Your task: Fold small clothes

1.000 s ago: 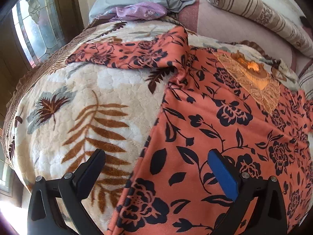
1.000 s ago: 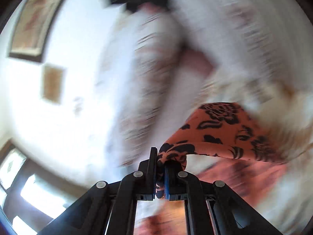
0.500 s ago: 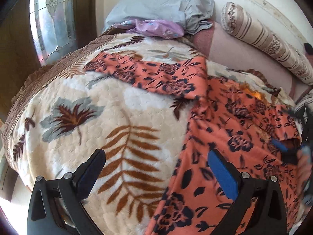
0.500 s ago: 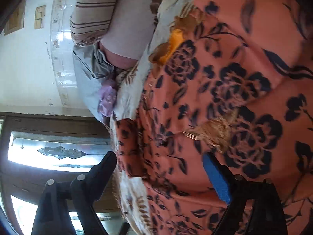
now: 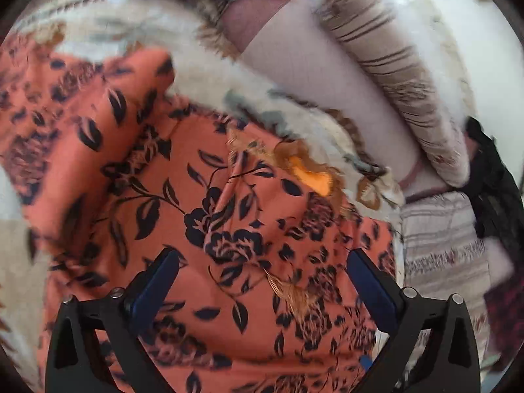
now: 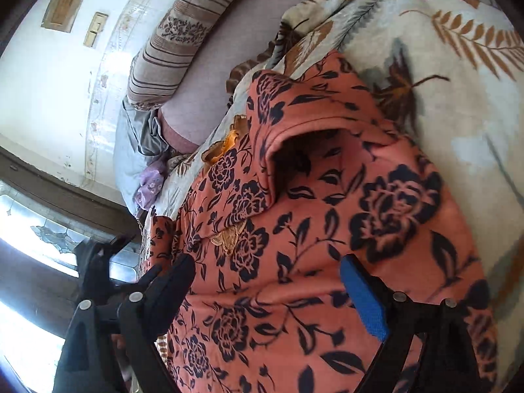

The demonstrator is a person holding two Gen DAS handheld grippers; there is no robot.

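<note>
Bedroom: bed with cream leaf-print blanket, striped bolster along the head edge, grey and lilac laundry at the head corner by the window. Item: orange floral garment, spread mid-bed, collar toward the head edge, one sleeve folded in over the body. Left gripper: over the chest, jaws spread wide after closing slightly, nothing held. Right gripper: over the lower body, jaws wide apart, empty. Step, by judgement: between folds. Next: pinch the remaining sleeve or hem cleanly, single layer.
</note>
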